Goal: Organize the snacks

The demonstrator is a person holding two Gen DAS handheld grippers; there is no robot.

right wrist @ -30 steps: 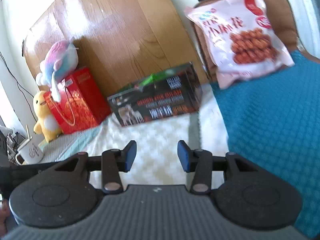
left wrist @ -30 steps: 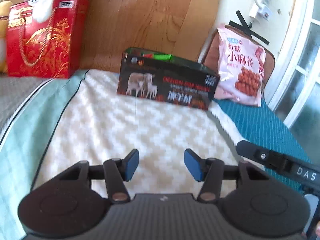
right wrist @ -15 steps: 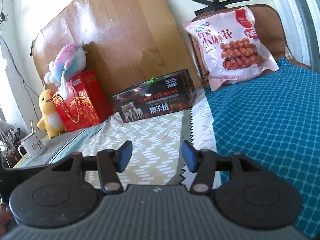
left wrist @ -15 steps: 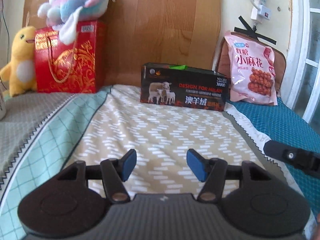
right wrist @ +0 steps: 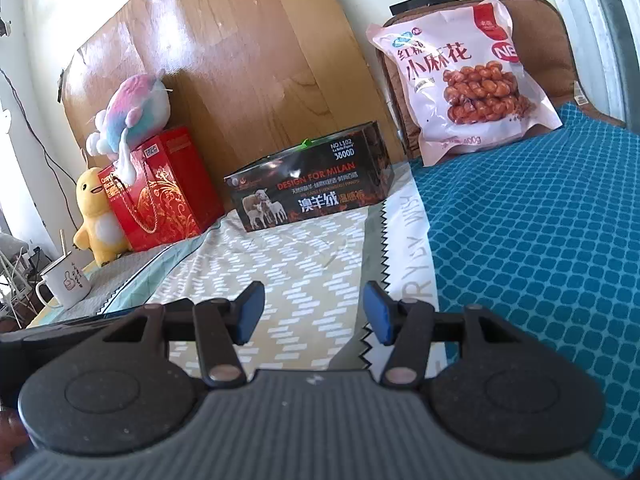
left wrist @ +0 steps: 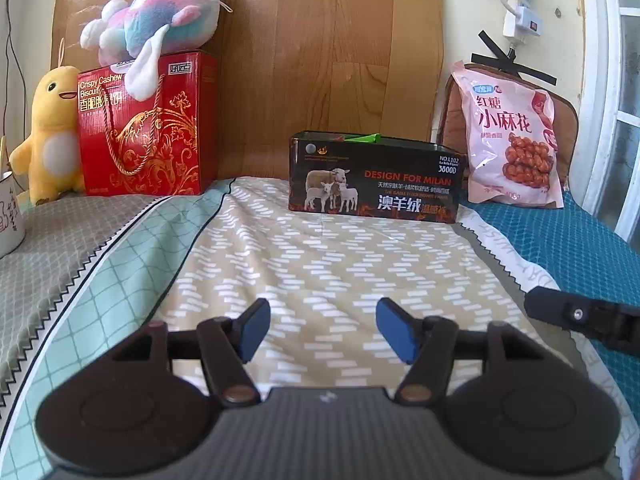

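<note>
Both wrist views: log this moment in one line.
left gripper: open, empty | right gripper: open, empty | pink snack bag: untouched, leaning upright

Left gripper (left wrist: 322, 330) pulled back, levelled; black box (left wrist: 374, 178) now smaller, frame centre. Yellow plush (left wrist: 48, 136) entered at left edge.

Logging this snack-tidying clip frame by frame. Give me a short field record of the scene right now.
left hand-held gripper: open, empty, above the bedspread
right hand-held gripper: open, empty
pink snack bag: upright, leaning on a brown cushion
black box: open top, something green inside
red gift box: far left, plush toy on top
</note>
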